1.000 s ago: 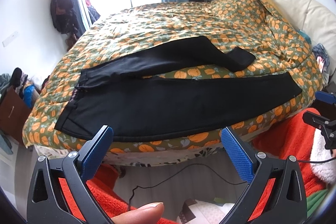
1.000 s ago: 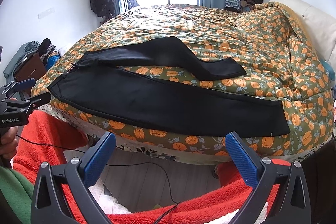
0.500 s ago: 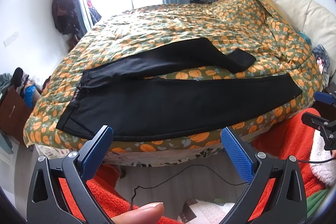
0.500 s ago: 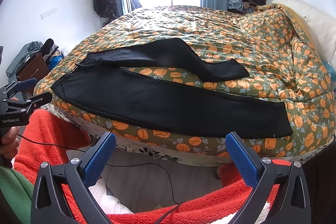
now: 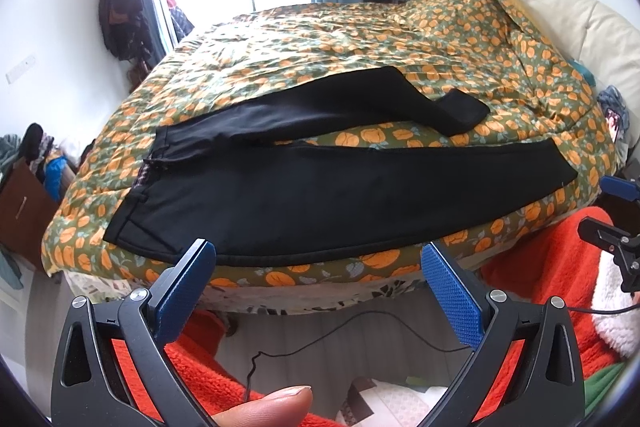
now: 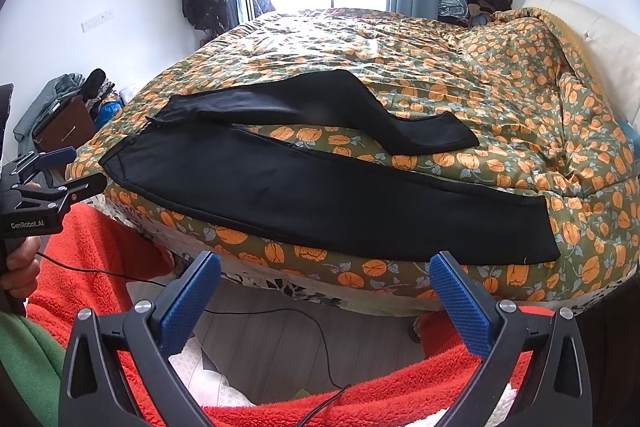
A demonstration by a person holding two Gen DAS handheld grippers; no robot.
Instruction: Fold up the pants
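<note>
Pants lie spread on the bed, legs split, far leg kinked toward 1 o'clock. Left gripper and right gripper both gape, empty, short of the near edge. I judge folding unstarted; next, grab the far leg.

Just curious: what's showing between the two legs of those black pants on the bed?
Only the orange-flowered quilt shows between the pants legs, a bare wedge seen in both wrist views.

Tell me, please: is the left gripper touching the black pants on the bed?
Apart. In the right wrist view the left gripper is seen from the side, short of the pants' waist end, with patterned quilt showing between them; its jaws are open and hold nothing.
</note>
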